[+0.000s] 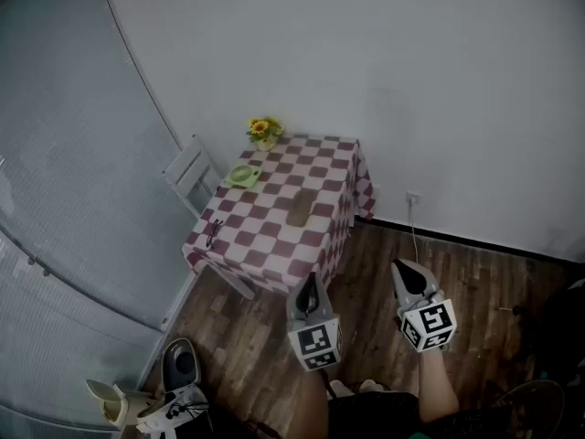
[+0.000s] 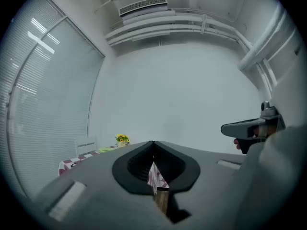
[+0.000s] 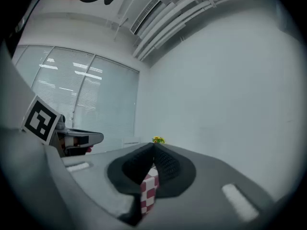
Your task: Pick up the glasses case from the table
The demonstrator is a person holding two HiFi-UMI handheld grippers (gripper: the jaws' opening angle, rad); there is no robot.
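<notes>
Brown glasses case (image 1: 297,210) lies on the table (image 1: 274,245), not picked up yet. Left gripper (image 1: 309,278) and right gripper (image 1: 400,266) are squeezed closed, empty, far off.

A red-and-white checked cloth (image 1: 274,245) sits in the corner beside the window blinds (image 1: 64,199). At its far end stands a pot of yellow flowers (image 1: 264,132), a green dish (image 1: 243,176) just beside it, and a small black object (image 1: 214,231) lies near the left edge. A white chair (image 1: 190,176) stands against that side. Shoes (image 1: 181,366) lie on the wooden floor (image 1: 247,327), and a socket (image 1: 412,198) sits low on the wall.
</notes>
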